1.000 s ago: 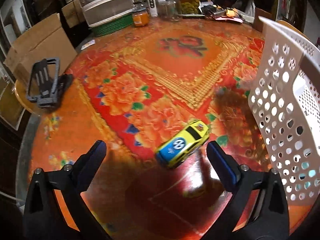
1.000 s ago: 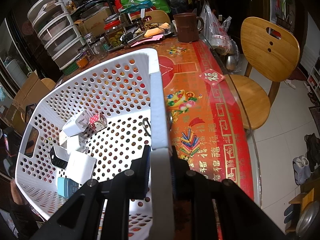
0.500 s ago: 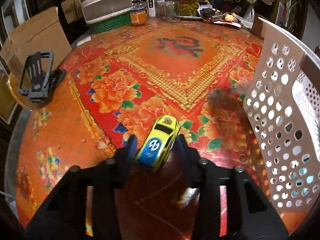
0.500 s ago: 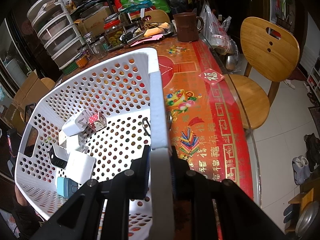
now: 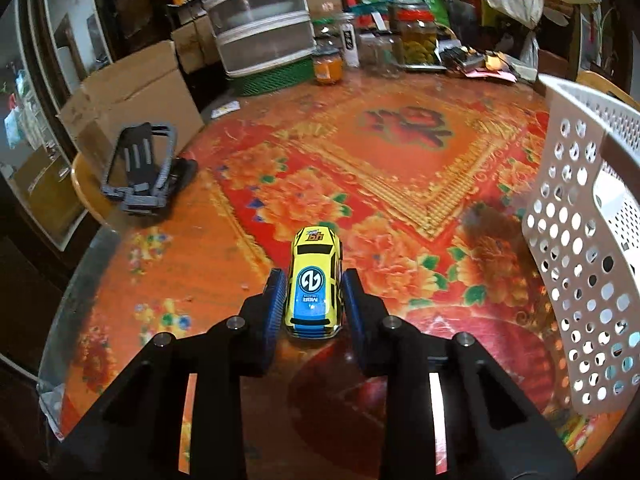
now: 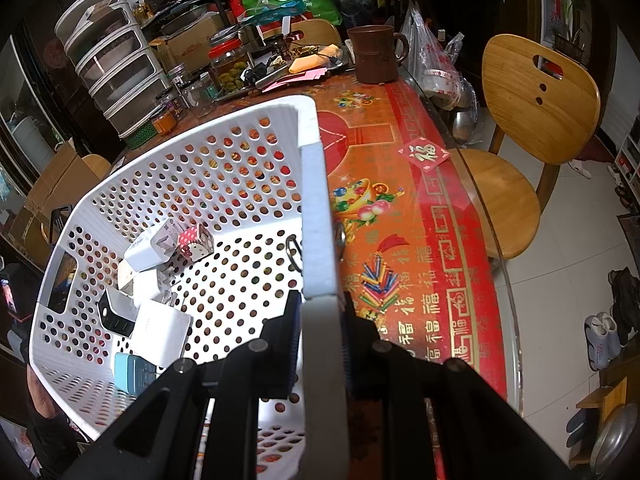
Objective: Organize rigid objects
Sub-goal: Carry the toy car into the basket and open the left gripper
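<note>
My left gripper (image 5: 314, 280) is shut on a yellow and blue toy car (image 5: 315, 282), held nose-forward just above the red floral tablecloth. The white perforated basket (image 5: 576, 216) stands to its right. My right gripper (image 6: 318, 312) is shut on the basket's near rim (image 6: 316, 208). Inside the basket lie white chargers (image 6: 154, 246), a white power brick (image 6: 160, 334), a black and white adapter (image 6: 116, 312), a small pink patterned box (image 6: 196, 240) and a light blue device (image 6: 130, 372).
A grey phone stand (image 5: 140, 168) sits at the table's left edge. Stacked clear drawers (image 5: 258, 20), jars (image 5: 416, 36) and clutter line the far edge. A brown mug (image 6: 376, 54) and wooden chair (image 6: 532, 128) are to the right of the basket.
My left gripper closed on the toy car, which turned from lying askew on the table to pointing straight ahead between the fingers, and lifted. The right gripper and basket stayed still.
</note>
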Action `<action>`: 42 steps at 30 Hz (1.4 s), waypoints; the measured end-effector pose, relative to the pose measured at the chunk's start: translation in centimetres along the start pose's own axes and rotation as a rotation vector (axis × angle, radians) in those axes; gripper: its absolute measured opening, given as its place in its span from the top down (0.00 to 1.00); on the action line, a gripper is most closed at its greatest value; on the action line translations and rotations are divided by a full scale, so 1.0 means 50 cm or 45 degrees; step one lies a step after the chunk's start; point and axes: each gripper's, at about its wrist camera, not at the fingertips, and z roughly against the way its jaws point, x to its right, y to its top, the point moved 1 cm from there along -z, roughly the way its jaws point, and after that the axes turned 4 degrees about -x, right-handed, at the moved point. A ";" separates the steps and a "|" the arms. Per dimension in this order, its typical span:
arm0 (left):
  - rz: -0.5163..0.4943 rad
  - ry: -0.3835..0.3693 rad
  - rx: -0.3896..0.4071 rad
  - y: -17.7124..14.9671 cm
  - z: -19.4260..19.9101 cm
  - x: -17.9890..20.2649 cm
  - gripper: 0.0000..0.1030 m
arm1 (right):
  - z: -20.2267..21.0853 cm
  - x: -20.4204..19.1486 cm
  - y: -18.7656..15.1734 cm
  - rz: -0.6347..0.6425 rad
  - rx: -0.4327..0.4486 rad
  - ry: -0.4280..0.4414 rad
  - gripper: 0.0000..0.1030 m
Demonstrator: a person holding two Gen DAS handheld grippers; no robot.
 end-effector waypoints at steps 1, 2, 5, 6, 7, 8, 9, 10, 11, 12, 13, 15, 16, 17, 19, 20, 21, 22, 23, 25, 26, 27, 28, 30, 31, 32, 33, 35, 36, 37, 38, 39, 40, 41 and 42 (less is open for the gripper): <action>0.006 0.004 0.003 0.002 0.002 -0.006 0.74 | 0.000 0.000 0.001 0.000 0.001 0.000 0.84; 0.018 0.023 0.009 0.002 0.007 -0.014 0.74 | 0.000 0.000 0.001 0.000 0.001 0.001 0.84; 0.050 0.034 0.016 0.006 0.018 -0.035 0.74 | 0.000 0.000 0.000 0.001 0.002 -0.001 0.84; 0.056 0.045 0.019 0.008 0.022 -0.039 0.74 | 0.000 0.000 0.001 0.000 0.001 0.000 0.84; 0.061 0.057 0.022 0.009 0.025 -0.043 0.74 | 0.000 0.000 0.001 0.001 0.002 -0.001 0.84; 0.069 0.068 0.024 0.010 0.029 -0.048 0.74 | 0.000 -0.001 0.000 0.001 0.001 -0.002 0.84; 0.082 0.076 0.022 0.012 0.033 -0.053 0.74 | 0.000 0.000 0.001 0.000 0.002 -0.002 0.84; 0.090 0.077 0.021 0.013 0.036 -0.056 0.74 | 0.000 0.000 0.001 0.001 0.002 -0.002 0.84; 0.104 0.076 0.024 0.016 0.042 -0.061 0.74 | 0.000 0.000 0.001 0.001 0.002 -0.002 0.84; 0.112 0.077 0.027 0.019 0.048 -0.065 0.74 | 0.000 0.000 0.001 0.000 0.001 0.000 0.84; 0.120 0.079 0.032 0.021 0.055 -0.067 0.74 | 0.000 0.000 0.000 0.000 0.002 0.001 0.84; 0.128 0.087 0.048 0.028 0.071 -0.067 0.74 | 0.000 0.000 0.000 0.001 0.000 0.000 0.84; 0.130 0.091 0.057 0.034 0.082 -0.066 0.74 | 0.000 0.000 0.000 0.002 -0.001 -0.001 0.84; 0.128 0.090 0.065 0.039 0.093 -0.064 0.74 | 0.000 -0.001 0.001 0.003 -0.001 0.000 0.84; 0.118 0.113 0.081 0.049 0.108 -0.057 0.74 | 0.000 -0.001 0.001 0.002 0.000 0.001 0.84; 0.111 0.128 0.088 0.056 0.117 -0.054 0.74 | 0.000 -0.001 0.001 0.001 0.000 0.001 0.84; 0.107 0.123 0.093 0.065 0.124 -0.050 0.74 | 0.000 -0.002 0.001 0.001 0.000 0.001 0.84; 0.105 0.114 0.093 0.073 0.131 -0.047 0.74 | 0.000 -0.002 0.001 0.002 0.000 0.000 0.84; 0.101 0.111 0.093 0.081 0.138 -0.042 0.74 | -0.001 -0.002 0.001 0.003 -0.001 0.001 0.84; 0.082 0.104 0.111 0.099 0.160 -0.022 0.74 | 0.000 -0.001 0.001 0.003 0.000 0.002 0.84; 0.073 0.100 0.117 0.106 0.168 -0.015 0.74 | 0.000 -0.002 0.001 0.003 0.000 0.004 0.83; 0.059 0.087 0.122 0.115 0.181 0.001 0.74 | 0.000 -0.003 0.001 0.003 0.001 0.005 0.83; 0.042 0.067 0.132 0.125 0.195 0.020 0.74 | 0.000 -0.003 0.001 0.005 0.001 0.006 0.83; 0.002 0.062 0.156 0.139 0.218 0.059 0.74 | 0.000 -0.003 0.002 0.005 0.001 0.006 0.83; -0.014 0.057 0.161 0.145 0.225 0.073 0.74 | 0.000 -0.003 0.002 0.006 0.000 0.006 0.83; -0.039 0.026 0.168 0.153 0.236 0.100 0.74 | 0.000 -0.003 0.002 0.006 0.001 0.006 0.83; -0.058 0.013 0.170 0.159 0.244 0.121 0.74 | 0.000 -0.003 0.002 0.007 0.001 0.006 0.83; -0.094 0.007 0.179 0.168 0.256 0.159 0.73 | 0.000 -0.003 0.002 0.006 0.001 0.006 0.83; -0.119 -0.005 0.181 0.172 0.263 0.186 0.73 | 0.000 -0.003 0.002 0.006 0.001 0.006 0.83; -0.141 -0.012 0.178 0.174 0.268 0.206 0.73 | 0.000 -0.003 0.002 0.005 0.001 0.006 0.83; -0.171 -0.028 0.170 0.177 0.271 0.236 0.73 | 0.000 -0.003 0.002 0.005 0.001 0.006 0.83; -0.191 -0.044 0.163 0.178 0.274 0.258 0.73 | 0.000 -0.003 0.002 0.005 0.001 0.006 0.83; -0.206 -0.053 0.157 0.179 0.275 0.273 0.73 | 0.000 -0.003 0.001 0.005 0.001 0.006 0.83; -0.229 -0.072 0.146 0.178 0.278 0.296 0.73 | 0.000 -0.003 0.001 0.005 0.001 0.006 0.83; -0.256 -0.097 0.130 0.177 0.281 0.323 0.73 | 0.000 -0.003 0.002 0.006 0.001 0.006 0.83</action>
